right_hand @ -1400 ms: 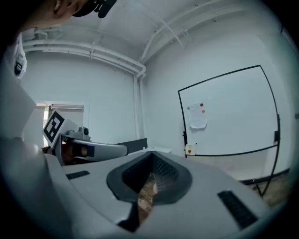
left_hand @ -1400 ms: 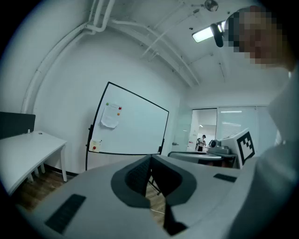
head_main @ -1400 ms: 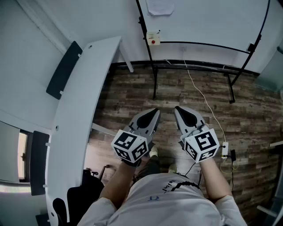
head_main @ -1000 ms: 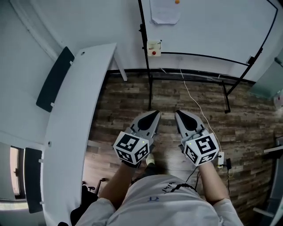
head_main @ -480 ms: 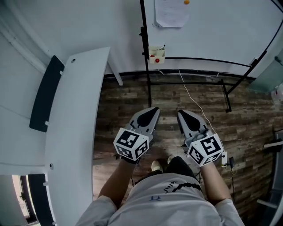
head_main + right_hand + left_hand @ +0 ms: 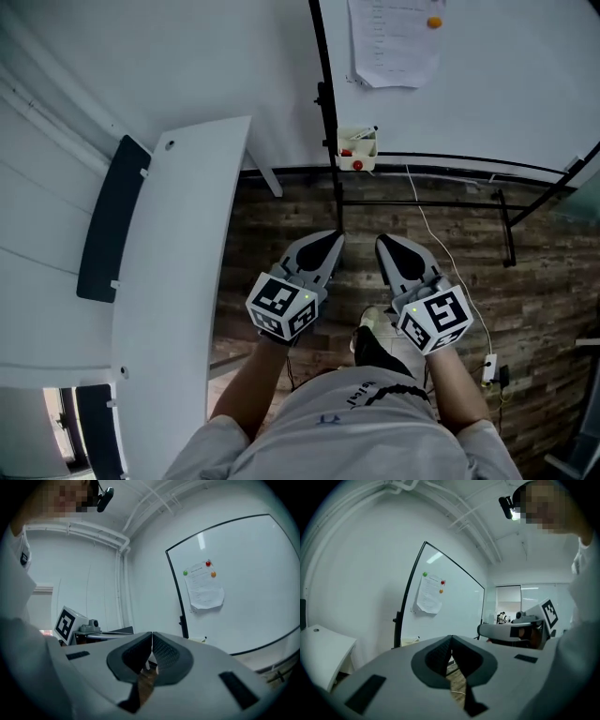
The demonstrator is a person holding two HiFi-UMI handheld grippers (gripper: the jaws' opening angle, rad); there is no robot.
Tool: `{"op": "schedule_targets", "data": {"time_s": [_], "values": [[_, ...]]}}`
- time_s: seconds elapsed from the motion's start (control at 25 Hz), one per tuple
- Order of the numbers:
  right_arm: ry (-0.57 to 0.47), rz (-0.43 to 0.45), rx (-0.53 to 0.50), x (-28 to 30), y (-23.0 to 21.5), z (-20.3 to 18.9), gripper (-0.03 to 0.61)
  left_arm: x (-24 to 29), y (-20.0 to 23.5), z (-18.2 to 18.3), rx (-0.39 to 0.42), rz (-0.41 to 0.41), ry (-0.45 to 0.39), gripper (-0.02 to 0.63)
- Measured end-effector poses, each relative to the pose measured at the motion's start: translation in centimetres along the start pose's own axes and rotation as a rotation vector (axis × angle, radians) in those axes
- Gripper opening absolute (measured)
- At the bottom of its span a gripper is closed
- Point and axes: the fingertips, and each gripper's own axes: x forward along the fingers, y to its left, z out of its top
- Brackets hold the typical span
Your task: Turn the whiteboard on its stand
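The whiteboard (image 6: 506, 66) stands ahead on a black tube stand (image 6: 330, 141), a paper sheet (image 6: 394, 37) pinned to it with coloured magnets and a small marker tray (image 6: 357, 148) at its lower left corner. The board also fills the left gripper view (image 6: 454, 606) and the right gripper view (image 6: 243, 588). My left gripper (image 6: 335, 236) and right gripper (image 6: 381, 242) are held side by side above the wooden floor, short of the stand. Both are shut with nothing between the jaws.
A long white table (image 6: 169, 309) runs along my left, dark chair backs (image 6: 105, 220) beyond it. A white cable (image 6: 441, 253) trails over the floor to a plug (image 6: 488, 367) at right. The stand's feet (image 6: 506, 234) spread across the floor ahead.
The person has stepped forward and right; the whiteboard, its paper and tray have come closer in the head view. Both grippers stay shut, side by side.
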Motion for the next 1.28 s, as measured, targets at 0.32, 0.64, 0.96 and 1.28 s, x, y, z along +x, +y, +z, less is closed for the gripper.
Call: {"op": "schedule_targets", "data": {"time_s": [0.32,0.64,0.96,1.28], "values": [[-0.012,0.092,0.026,8.2,-7.2,1.2,0.014,8.3,7.0,0.6,0.027,0.002,0.022,0.012],[-0.021,0.112,0.052,13.2,-10.0,1.2,0.014,13.1,12.2,1.2,0.077,-0.043,0.035,0.012],[-0.036,0.017,0.038,20.6,-11.5,1.9,0.014,16.7,20.0,1.6,0.135,-0.177,0.048,0.012],[-0.046,-0.112,0.038,28.4,-10.5,3.2,0.014,20.2,28.8,0.7,0.177,-0.343,0.09,0.015]]}}
